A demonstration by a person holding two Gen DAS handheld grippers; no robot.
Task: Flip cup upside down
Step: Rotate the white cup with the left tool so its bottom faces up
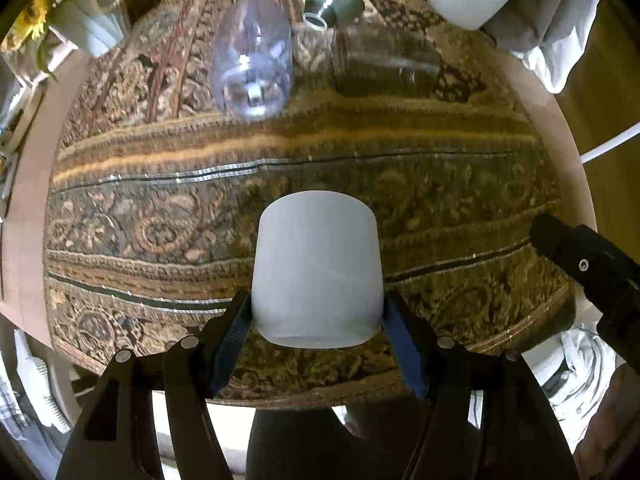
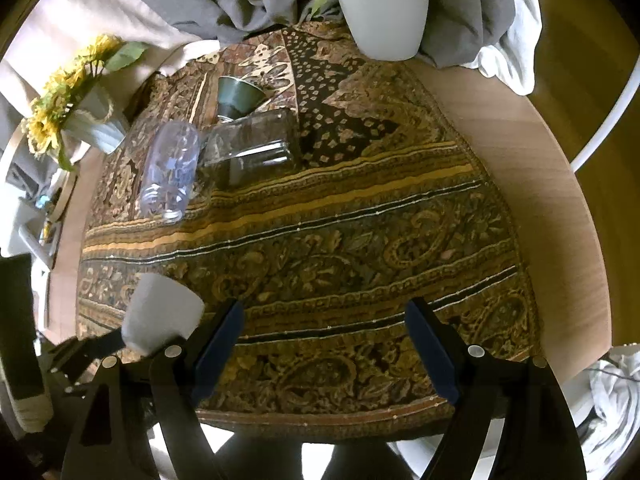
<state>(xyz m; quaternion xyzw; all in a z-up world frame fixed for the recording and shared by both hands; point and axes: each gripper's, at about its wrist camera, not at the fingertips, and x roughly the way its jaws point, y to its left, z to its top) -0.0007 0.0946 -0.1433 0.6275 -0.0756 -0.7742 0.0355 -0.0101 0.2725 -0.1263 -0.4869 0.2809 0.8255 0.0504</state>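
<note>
While the frosted white cup [image 1: 316, 276] sits clamped between the blue pads [image 1: 236, 330] of the left hand-held gripper [image 1: 318, 320], it is carried over the near edge of the worktop [image 2: 540, 184], above the patterned cloth [image 1: 420, 208] and seemingly clear of it; its closed end points away from the wrist camera and its rim toward it, so the turn looks partly made and the step in hand is judged to be the flip itself; the right wrist view shows the same cup [image 2: 162, 312] tilted near the near-left edge; the right hand-held gripper [image 2: 324, 344] hangs wide apart and holds nothing, just beside it; next the wrist would need to finish rolling until the rim faces down, then lower squarely onto the cloth before the pads part; a clear tumbler [image 1: 252, 56], a glass jar [image 1: 384, 60] and a dark green cup [image 1: 332, 0] lie toward the far edge, well apart.
</note>
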